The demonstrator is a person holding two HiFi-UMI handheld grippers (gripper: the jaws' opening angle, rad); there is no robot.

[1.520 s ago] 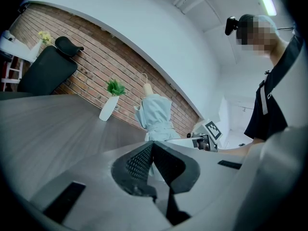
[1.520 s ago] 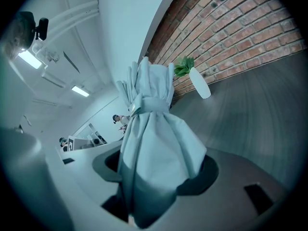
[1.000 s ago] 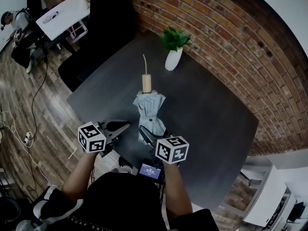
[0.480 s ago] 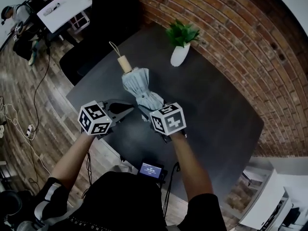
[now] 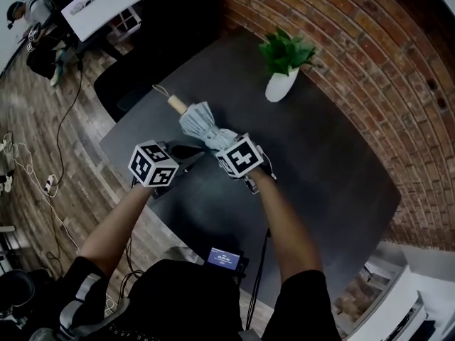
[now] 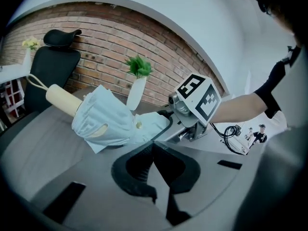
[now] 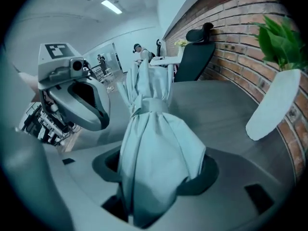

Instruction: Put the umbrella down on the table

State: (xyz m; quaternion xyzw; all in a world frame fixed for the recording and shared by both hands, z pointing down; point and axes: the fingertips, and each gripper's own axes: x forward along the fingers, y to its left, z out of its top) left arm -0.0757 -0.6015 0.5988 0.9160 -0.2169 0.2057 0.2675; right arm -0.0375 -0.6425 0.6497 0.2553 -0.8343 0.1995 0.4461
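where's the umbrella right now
In the head view the umbrella is near centre, over the dark table, clamped in the right gripper, with its wooden handle pointing upper left and the potted plant to its upper right.

Head view overhead; gripper views close, both on umbrella [image 5: 202, 123]

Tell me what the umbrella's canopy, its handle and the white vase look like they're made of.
Canopy: thin fabric, pale blue, matte; it creases softly under a strap. Handle: probably light wood or wood-look plastic, smooth, pale tan. Vase: likely glazed ceramic, plain white and smooth; plastic can't be ruled out.
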